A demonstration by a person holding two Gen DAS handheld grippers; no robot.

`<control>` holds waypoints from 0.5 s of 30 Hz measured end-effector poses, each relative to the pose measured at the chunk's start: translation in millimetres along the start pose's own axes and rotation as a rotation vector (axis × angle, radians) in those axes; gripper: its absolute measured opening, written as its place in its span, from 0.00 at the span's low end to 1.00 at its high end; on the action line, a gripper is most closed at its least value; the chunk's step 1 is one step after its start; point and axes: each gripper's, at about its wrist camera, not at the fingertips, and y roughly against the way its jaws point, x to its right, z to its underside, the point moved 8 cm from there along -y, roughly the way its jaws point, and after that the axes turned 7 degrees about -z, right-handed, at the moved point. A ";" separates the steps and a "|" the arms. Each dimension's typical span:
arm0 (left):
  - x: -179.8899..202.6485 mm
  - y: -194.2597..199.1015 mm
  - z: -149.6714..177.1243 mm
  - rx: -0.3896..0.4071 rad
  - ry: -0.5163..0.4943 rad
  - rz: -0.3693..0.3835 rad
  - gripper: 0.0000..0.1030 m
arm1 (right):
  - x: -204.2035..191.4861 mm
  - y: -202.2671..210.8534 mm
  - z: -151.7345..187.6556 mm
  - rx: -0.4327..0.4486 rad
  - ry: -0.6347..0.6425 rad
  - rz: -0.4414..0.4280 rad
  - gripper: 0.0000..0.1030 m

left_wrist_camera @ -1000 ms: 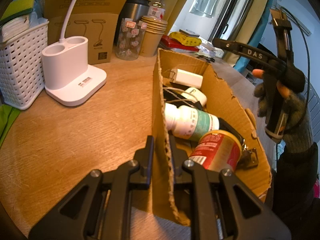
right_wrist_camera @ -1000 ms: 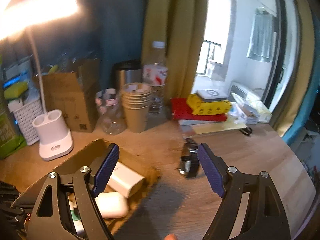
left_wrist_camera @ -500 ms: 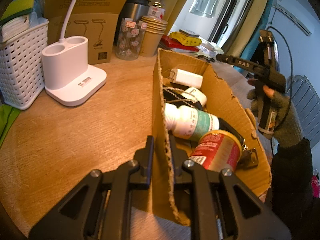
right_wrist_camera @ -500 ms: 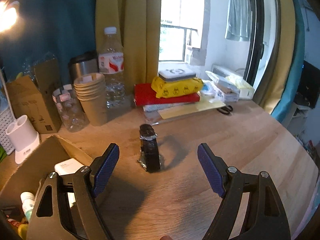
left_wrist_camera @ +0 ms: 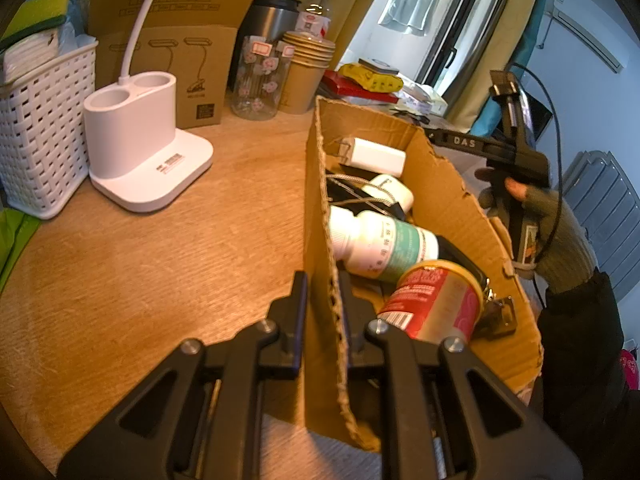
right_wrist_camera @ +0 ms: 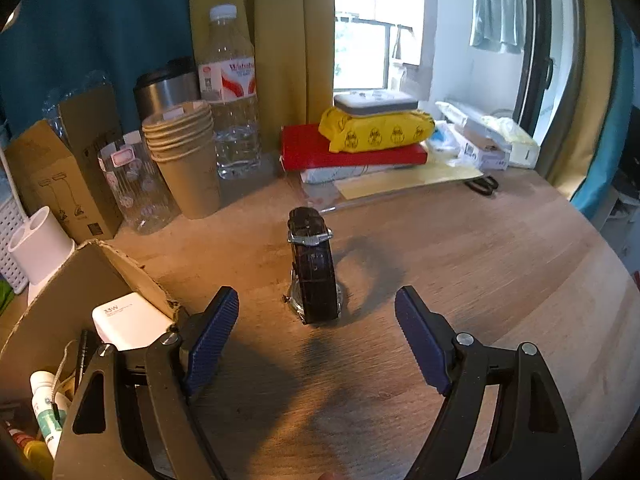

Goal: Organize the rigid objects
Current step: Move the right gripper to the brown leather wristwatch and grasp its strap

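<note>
An open cardboard box lies on the wooden table. It holds a white charger, a white bottle with a green label, a red can and a white case. My left gripper is shut on the box's near wall. A dark brown leather-strap watch stands on its edge on the table beyond the box. My right gripper is open and empty, just short of the watch, with a finger on either side. The box corner shows at its left.
A white lamp base, a white basket, a brown carton, a glass jar, stacked paper cups, a water bottle and a steel mug stand at the back. A red and yellow stack and scissors lie further right.
My right gripper has swung right, away from the box, and come down close to the watch, which now sits between its open fingers. My left gripper has kept its hold on the box wall.
</note>
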 end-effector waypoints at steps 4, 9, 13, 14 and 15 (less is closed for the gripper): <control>0.0 0.0 0.0 0.000 0.000 0.000 0.14 | 3.2 -6.7 0.2 -0.014 -0.004 -0.015 0.81; 0.0 0.0 -0.1 0.000 0.000 0.000 0.14 | 1.9 -10.9 -1.5 -0.032 0.024 -0.044 0.81; -0.6 -0.8 -0.1 -0.001 0.001 0.001 0.14 | 8.2 -12.7 2.3 -0.060 0.077 -0.024 0.81; 0.1 -0.8 0.2 -0.001 0.000 0.001 0.15 | 11.5 -14.0 4.7 -0.070 0.095 0.003 0.81; 0.4 -1.0 0.4 0.000 0.000 0.001 0.15 | 13.3 -15.3 6.6 -0.078 0.104 0.012 0.81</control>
